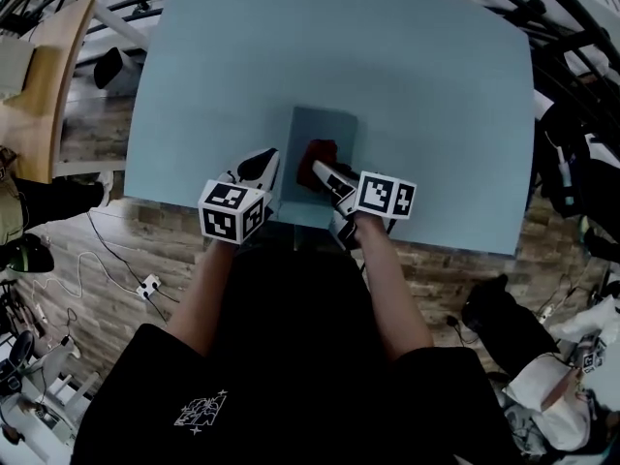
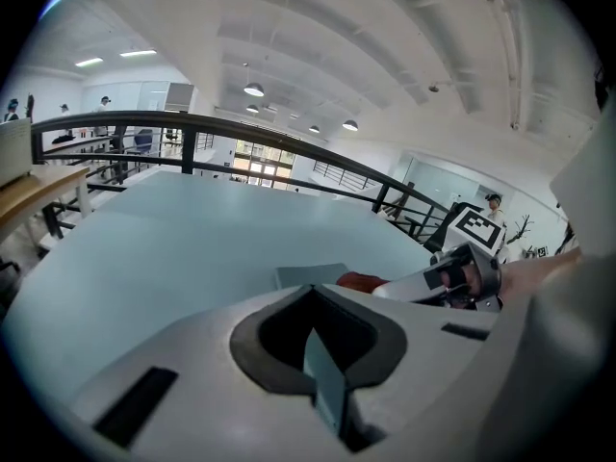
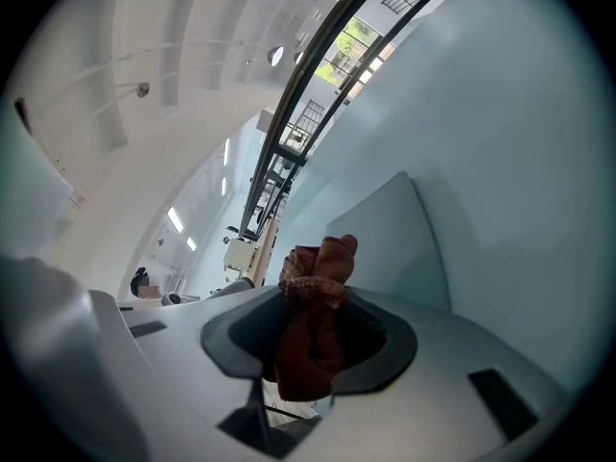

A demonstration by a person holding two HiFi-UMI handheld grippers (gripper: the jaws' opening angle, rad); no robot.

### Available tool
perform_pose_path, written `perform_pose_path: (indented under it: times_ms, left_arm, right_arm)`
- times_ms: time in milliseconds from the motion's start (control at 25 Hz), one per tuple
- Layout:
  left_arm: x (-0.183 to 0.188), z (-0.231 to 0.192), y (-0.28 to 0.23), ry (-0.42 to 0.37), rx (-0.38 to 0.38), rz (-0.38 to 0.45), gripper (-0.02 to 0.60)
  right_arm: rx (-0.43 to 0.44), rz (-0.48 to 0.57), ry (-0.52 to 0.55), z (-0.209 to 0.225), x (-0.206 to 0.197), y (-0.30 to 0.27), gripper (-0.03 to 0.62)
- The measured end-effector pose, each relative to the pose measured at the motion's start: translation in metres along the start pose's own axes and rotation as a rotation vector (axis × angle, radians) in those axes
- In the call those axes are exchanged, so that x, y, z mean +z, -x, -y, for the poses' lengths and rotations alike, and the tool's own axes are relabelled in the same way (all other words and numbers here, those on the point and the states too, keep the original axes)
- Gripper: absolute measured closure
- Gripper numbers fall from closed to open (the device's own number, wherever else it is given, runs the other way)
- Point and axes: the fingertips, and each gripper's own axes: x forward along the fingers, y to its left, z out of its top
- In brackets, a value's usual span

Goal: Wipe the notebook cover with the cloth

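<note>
Right gripper view, nearest first: the right claw (image 3: pixel 310 346) is clenched on the cloth (image 3: pixel 315 282). The cloth is a dark red, nubbly wad pinched at its bunched middle, with 1 lump standing out past the tips. It looks soft, light and limp, so that lump should flatten and drag under pressure, and a grip this deep ought to keep it from pulling free.

In the left gripper view, the left claw (image 2: pixel 314 343) has its jaws drawn together. A thin blue-grey sliver sits in the seam, and I cannot tell whether it is part of the claw or a pinched edge. In the head view this claw lies just beside the notebook's near-left edge.

Just past both claws, the notebook (image 1: pixel 325 129) lies flat and closed on the desk (image 1: pixel 436 95). It sits close to the desk's near edge, straight ahead of the person. The cloth is over the near part of its cover, though contact cannot be confirmed.

The notebook looks thin, stiff enough to stay flat, and light. Its smooth cover on the smooth desk would likely slide under a sideways stroke. My judgement is that it should be held by pressing down at the near-left edge or corner, clear of the wiping path, rather than lifted.

Beyond it, the desk runs bare to its far edge.
</note>
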Motion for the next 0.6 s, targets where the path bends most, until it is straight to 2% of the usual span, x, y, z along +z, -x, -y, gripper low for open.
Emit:
perform_pose_path:
  times_ms: [280, 440, 600]
  left_arm:
    - [-0.012, -0.013, 0.017, 0.03, 0.041, 0.015, 0.574]
    - [-0.01, -0.012, 0.018, 0.046, 0.062, 0.019, 0.574]
    - [-0.015, -0.025, 0.026, 0.058, 0.069, 0.023, 0.574]
  right_arm:
    - [0.022, -0.069, 0.019, -0.014, -0.025, -0.03, 0.453]
    - [0.038, -0.098, 0.021, -0.018, -0.022, -0.036, 0.453]
    - [0.014, -0.121, 0.029, -0.021, -0.03, -0.053, 0.453]
